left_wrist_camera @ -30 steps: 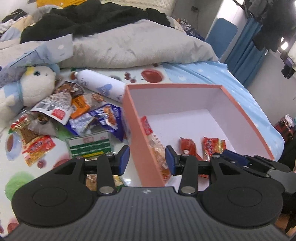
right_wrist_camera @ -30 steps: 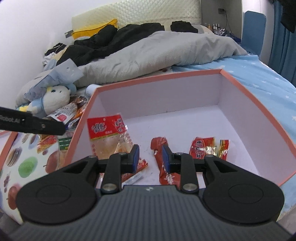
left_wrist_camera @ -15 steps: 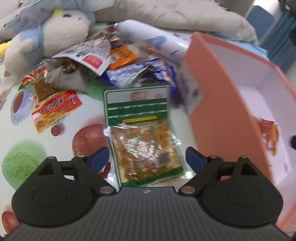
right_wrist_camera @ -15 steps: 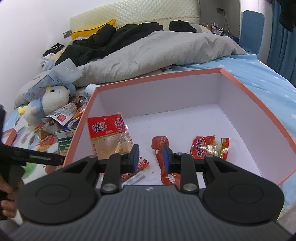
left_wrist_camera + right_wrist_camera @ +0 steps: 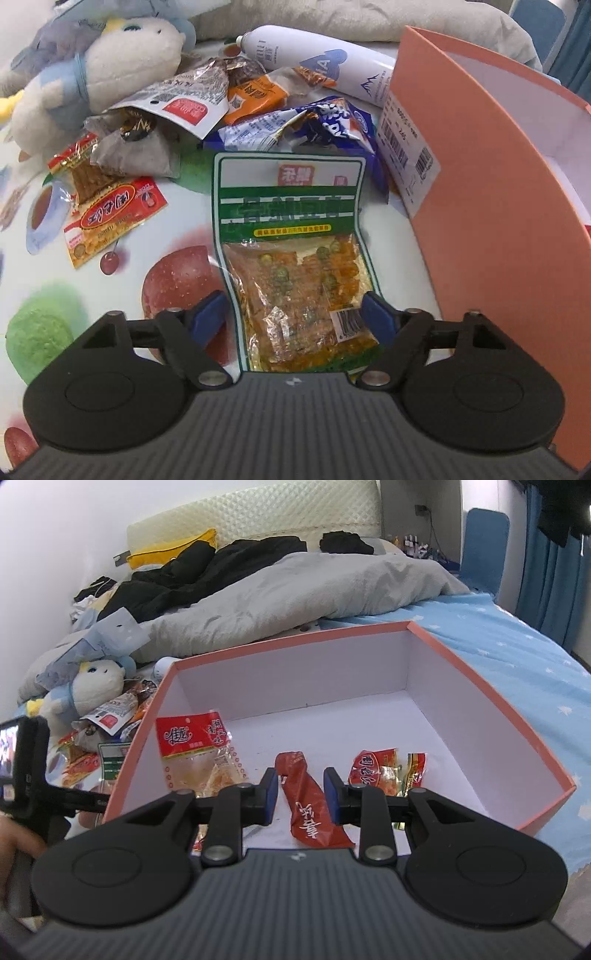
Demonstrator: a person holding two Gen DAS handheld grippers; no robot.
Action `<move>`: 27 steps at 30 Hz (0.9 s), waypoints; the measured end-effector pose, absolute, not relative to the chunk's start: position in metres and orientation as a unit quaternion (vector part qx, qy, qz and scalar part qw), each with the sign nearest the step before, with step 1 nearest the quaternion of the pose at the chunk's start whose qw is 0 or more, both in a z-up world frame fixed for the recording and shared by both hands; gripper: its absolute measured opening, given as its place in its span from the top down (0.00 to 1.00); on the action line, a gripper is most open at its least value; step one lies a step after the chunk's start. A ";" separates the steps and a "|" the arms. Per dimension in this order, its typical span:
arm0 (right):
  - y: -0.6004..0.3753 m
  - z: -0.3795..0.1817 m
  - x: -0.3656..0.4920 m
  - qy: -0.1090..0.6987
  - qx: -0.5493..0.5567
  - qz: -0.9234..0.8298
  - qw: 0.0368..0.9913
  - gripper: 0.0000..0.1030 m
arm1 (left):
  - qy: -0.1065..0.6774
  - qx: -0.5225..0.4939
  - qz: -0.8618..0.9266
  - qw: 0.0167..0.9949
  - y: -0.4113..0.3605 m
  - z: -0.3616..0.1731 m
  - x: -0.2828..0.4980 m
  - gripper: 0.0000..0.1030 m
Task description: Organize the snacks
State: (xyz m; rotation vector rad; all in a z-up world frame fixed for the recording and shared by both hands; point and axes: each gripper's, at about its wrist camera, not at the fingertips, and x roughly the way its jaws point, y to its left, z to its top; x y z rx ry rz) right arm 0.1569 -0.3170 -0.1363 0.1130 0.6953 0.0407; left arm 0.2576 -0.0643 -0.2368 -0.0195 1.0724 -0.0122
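A green-and-white snack packet (image 5: 295, 251) lies flat on the fruit-print sheet beside the pink box (image 5: 491, 206). My left gripper (image 5: 295, 317) is open wide, its fingers on either side of the packet's near end, low over it. A pile of snack packets (image 5: 236, 107) lies beyond it. My right gripper (image 5: 300, 794) is open and empty, held over the near edge of the pink box (image 5: 480, 686). Inside the box lie a long red packet (image 5: 310, 805), a red-topped packet (image 5: 195, 746) and small red packets (image 5: 388, 771).
A white plush toy (image 5: 107, 66) and a white spray can (image 5: 332, 70) lie behind the snack pile. A red-and-yellow packet (image 5: 110, 218) lies to the left. A grey duvet (image 5: 295, 587) and black clothes (image 5: 207, 568) cover the far bed.
My left gripper has moved from the box's left wall to the left and down over the green packet, and its jaws have opened wide. My right gripper has stayed put over the box.
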 end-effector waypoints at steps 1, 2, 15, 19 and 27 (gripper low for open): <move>-0.317 -0.136 0.157 0.339 0.053 0.018 0.939 0.71 | 0.510 -0.008 -0.008 0.860 -0.066 -0.236 0.257 0.32; -0.316 -0.135 0.158 0.339 0.051 0.017 0.939 0.71 | 0.510 -0.010 -0.010 0.860 -0.066 -0.234 0.256 0.35; -0.301 -0.132 0.162 0.343 0.043 0.035 0.938 0.71 | 0.502 -0.064 -0.011 0.862 -0.049 -0.195 0.240 0.57; -0.299 -0.129 0.162 0.339 0.045 0.037 0.939 0.71 | 0.480 -0.084 -0.021 0.873 -0.044 -0.161 0.231 0.57; -0.309 -0.117 0.164 0.321 0.065 0.027 0.944 0.71 | 0.421 -0.101 -0.063 0.899 -0.058 -0.084 0.221 0.57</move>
